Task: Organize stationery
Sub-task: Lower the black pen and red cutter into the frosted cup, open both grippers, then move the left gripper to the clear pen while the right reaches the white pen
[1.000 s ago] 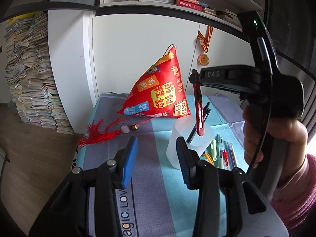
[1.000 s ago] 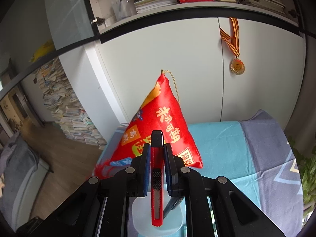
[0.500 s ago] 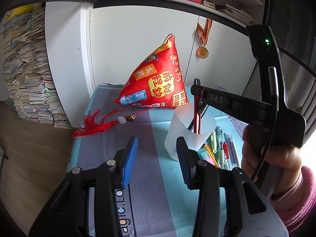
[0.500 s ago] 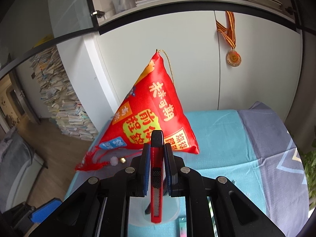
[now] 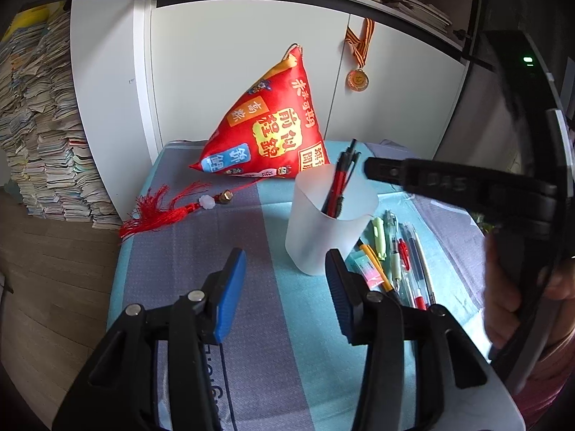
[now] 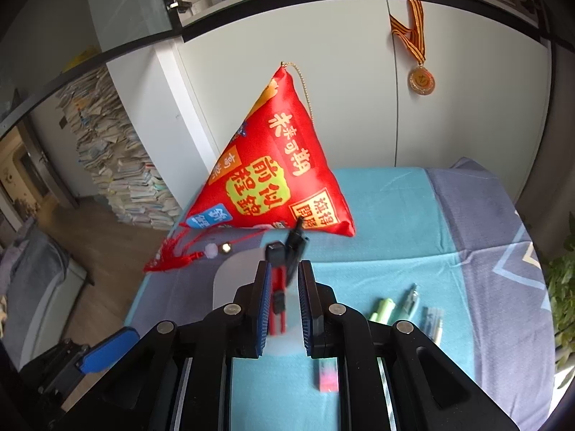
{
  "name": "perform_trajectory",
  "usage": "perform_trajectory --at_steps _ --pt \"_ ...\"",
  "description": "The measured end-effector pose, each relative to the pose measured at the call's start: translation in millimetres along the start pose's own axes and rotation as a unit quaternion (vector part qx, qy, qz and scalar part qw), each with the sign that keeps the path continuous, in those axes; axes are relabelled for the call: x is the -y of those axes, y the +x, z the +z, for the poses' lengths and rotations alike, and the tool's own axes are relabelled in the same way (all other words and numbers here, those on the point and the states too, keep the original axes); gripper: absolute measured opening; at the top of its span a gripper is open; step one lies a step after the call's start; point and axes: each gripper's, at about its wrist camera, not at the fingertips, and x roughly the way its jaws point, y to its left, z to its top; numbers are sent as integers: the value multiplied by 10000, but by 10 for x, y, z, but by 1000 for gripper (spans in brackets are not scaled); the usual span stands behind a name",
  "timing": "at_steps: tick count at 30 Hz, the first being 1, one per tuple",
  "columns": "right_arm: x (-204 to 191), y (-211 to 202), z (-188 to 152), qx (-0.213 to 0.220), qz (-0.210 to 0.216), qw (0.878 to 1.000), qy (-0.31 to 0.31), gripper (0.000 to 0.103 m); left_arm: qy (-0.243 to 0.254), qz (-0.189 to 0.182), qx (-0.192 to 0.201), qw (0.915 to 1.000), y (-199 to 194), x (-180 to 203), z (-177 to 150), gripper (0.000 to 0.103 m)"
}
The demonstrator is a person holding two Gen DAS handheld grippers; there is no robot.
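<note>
A frosted plastic cup [image 5: 323, 237] stands on the cloth-covered table [image 5: 222, 237]. A red utility knife [image 5: 337, 188] leans inside it beside a black pen [image 6: 296, 240]. My right gripper [image 6: 284, 269] hovers just over the cup rim [image 6: 224, 280]; its jaws are slightly apart and open. The red knife [image 6: 276, 298] hangs loose and blurred between and below the pads, with neither pad pressing on it. My left gripper [image 5: 284, 289] sits just in front of the cup; its jaws are opening and nothing is between them. Several pens [image 5: 399, 251] lie to the right of the cup.
A red pyramid-shaped pouch [image 5: 273, 133] with a tassel [image 5: 158, 212] stands behind the cup. A pink-green eraser [image 6: 329, 377] lies near the pens. White cabinet doors with a medal [image 5: 357, 79] close off the back. Stacked books [image 5: 43, 143] stand on the floor at the left.
The right gripper came down over the cup and let go of the red knife, which now stands inside the cup. The left jaws have widened a little.
</note>
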Motion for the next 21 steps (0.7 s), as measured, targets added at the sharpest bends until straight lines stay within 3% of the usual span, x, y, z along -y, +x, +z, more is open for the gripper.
perform_trajectory --at_steps 5,12,16,21 --pt "355 -334 -112 4 -89 9994 329 16 204 -198 -161 9995 75 184 -63 46" --pt "1114 -344 -541 -669 -869 9866 1205 16 732 -779 -610 9924 272 715 -236 45" --pt "1328 -164 -736 -1160 -904 9778 1492 16 1133 -1066 -920 9835 372 1028 -400 45" --pt "1288 -42 -805 -1357 -762 9790 1318 16 1240 -1115 -1322 9771 518 1160 -577 44"
